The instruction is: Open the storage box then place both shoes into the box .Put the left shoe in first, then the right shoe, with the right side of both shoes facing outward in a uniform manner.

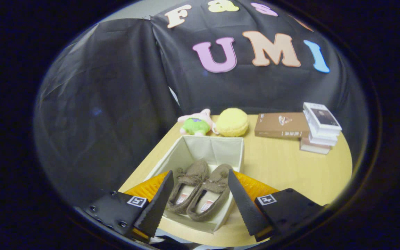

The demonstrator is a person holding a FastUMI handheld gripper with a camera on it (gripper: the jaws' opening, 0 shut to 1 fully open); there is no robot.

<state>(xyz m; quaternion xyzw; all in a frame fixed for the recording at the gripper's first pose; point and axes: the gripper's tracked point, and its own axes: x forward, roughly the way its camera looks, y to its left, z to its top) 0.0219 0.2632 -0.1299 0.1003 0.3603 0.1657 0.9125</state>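
A cream fabric storage box (pixel 221 147) stands open on the wooden table (pixel 290 170), with no lid on it. Two brown moccasin shoes lie side by side inside it, toes pointing away from me: one shoe (pixel 189 184) on the left and the other shoe (pixel 211 191) beside it on the right. My gripper (pixel 200 178) hovers above the near end of the box, open, with both shoes seen between its fingers and nothing held.
Beyond the box sit a pink and green plush toy (pixel 196 124) and a round yellow cushion (pixel 232 122). A brown book (pixel 281 125) and a stack of books (pixel 319 128) lie at the far right. The table's left edge runs close beside the box.
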